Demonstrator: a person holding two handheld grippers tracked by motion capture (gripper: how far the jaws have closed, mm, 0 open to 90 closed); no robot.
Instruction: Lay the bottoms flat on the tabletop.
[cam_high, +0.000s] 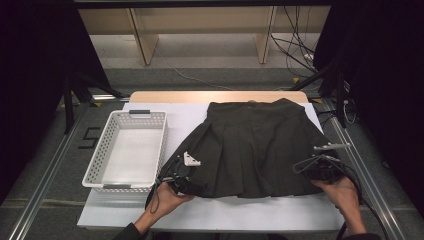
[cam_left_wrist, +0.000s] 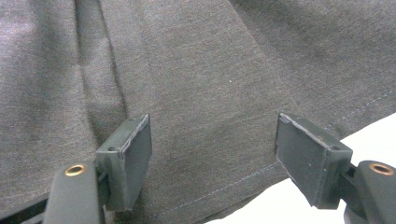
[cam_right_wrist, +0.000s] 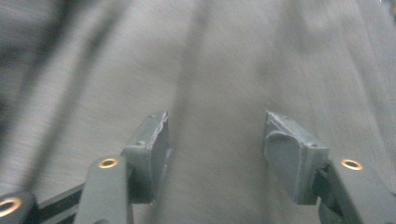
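I have both jaws spread wide, the left gripper (cam_high: 186, 176) over the near-left hem corner of the dark pleated skirt (cam_high: 255, 145) lying flat on the white table sheet (cam_high: 225, 212), the right gripper (cam_high: 320, 167) at its near-right corner, hem running left-right between them.
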